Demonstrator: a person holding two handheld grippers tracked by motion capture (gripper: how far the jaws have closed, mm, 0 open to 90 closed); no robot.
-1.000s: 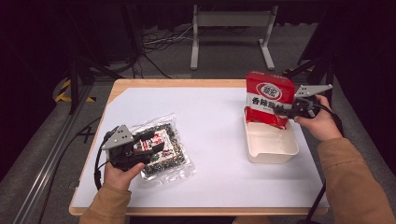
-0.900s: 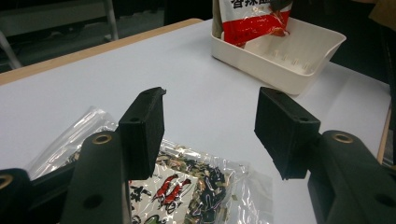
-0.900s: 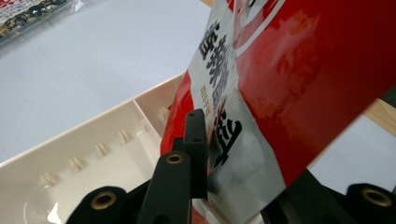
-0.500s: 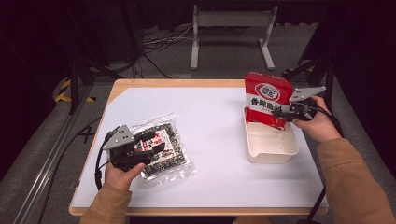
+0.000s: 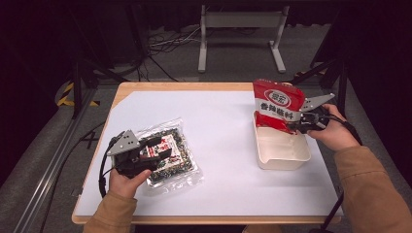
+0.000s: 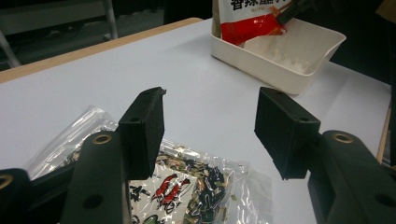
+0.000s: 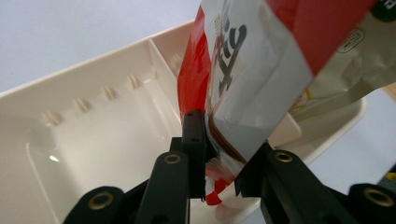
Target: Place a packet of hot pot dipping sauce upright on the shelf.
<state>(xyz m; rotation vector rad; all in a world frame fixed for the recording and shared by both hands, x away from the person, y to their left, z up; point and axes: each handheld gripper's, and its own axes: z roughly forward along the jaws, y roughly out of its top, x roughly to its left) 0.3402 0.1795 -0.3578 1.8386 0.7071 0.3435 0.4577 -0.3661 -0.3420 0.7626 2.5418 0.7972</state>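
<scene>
I'm seeing my matt black plastic jaws pinching a glossy red foil pouch (image 7: 243,70) over a smooth cream plastic tray (image 7: 93,140); a shiny clear plastic packet (image 5: 170,155) is lying on matt white paper.

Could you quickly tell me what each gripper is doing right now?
Left gripper: open, above the clear packet.
Right gripper: shut on the red bag.
</scene>
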